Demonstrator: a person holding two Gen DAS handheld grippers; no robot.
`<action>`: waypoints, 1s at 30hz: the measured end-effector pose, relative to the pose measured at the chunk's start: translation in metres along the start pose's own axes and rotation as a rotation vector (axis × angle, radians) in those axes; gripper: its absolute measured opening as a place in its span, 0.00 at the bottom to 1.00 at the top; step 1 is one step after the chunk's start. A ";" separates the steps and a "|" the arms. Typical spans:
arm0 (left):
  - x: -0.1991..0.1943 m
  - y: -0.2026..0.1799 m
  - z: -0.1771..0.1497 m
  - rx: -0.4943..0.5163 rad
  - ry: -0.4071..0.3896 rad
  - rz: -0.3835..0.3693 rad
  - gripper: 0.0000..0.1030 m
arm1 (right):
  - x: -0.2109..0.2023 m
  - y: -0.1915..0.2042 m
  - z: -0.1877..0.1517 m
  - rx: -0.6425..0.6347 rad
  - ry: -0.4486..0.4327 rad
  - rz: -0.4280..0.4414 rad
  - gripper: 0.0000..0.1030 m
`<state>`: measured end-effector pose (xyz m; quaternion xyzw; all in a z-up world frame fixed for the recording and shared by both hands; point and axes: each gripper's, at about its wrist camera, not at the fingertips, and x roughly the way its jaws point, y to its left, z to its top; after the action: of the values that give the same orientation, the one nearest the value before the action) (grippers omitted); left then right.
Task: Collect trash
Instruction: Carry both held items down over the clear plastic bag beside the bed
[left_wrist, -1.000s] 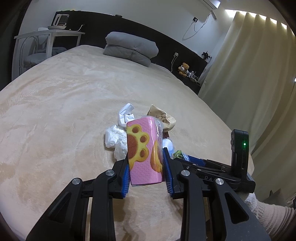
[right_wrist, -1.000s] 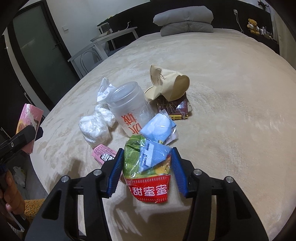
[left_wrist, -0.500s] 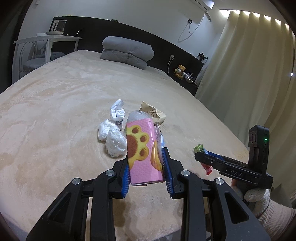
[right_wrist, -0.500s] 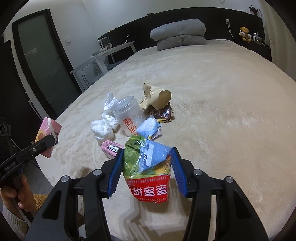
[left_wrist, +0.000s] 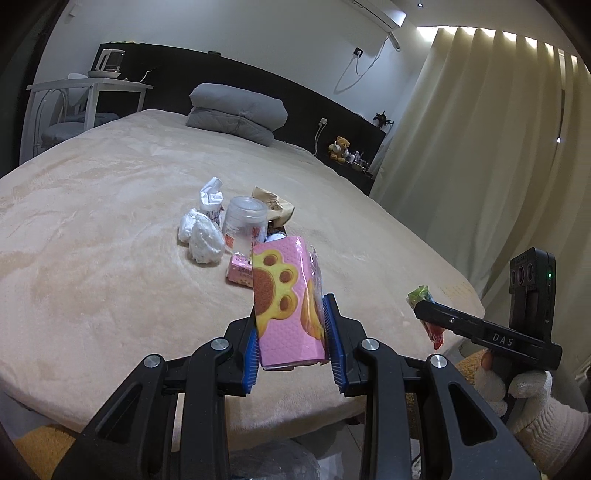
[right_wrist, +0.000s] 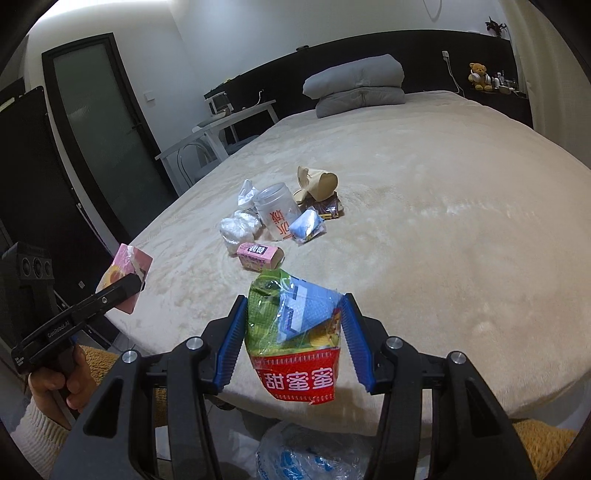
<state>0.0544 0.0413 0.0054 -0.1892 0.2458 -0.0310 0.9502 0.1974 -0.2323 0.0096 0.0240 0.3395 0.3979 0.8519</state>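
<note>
At the bottom edge of my right view a clear bag (right_wrist: 303, 456) is cut off, its contents unreadable. The bed (left_wrist: 110, 229) fills mid-frame, with the remaining trash heaped near its centre: a clear cup (right_wrist: 277, 212) lying tilted, apparently empty, white tissue wads (left_wrist: 201, 236), a brown paper bag (right_wrist: 317, 181) and a small pink box (right_wrist: 260, 254). My left claw (left_wrist: 291, 332) is clenched on a pink paw-print pack (left_wrist: 286, 299), lower centre. My right claw (right_wrist: 293, 343) grips crumpled snack wrappers (right_wrist: 295, 332), lower centre.
</note>
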 end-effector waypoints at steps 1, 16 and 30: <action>-0.003 -0.004 -0.005 0.006 -0.001 -0.002 0.29 | -0.006 0.000 -0.005 0.004 -0.004 -0.002 0.50; -0.028 -0.039 -0.069 0.001 0.051 -0.031 0.29 | -0.063 0.000 -0.064 0.057 -0.023 -0.004 0.50; 0.010 -0.047 -0.113 0.016 0.288 -0.048 0.29 | -0.029 0.002 -0.099 0.098 0.156 0.038 0.50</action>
<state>0.0110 -0.0425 -0.0729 -0.1812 0.3747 -0.0824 0.9055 0.1241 -0.2737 -0.0499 0.0410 0.4233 0.3975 0.8131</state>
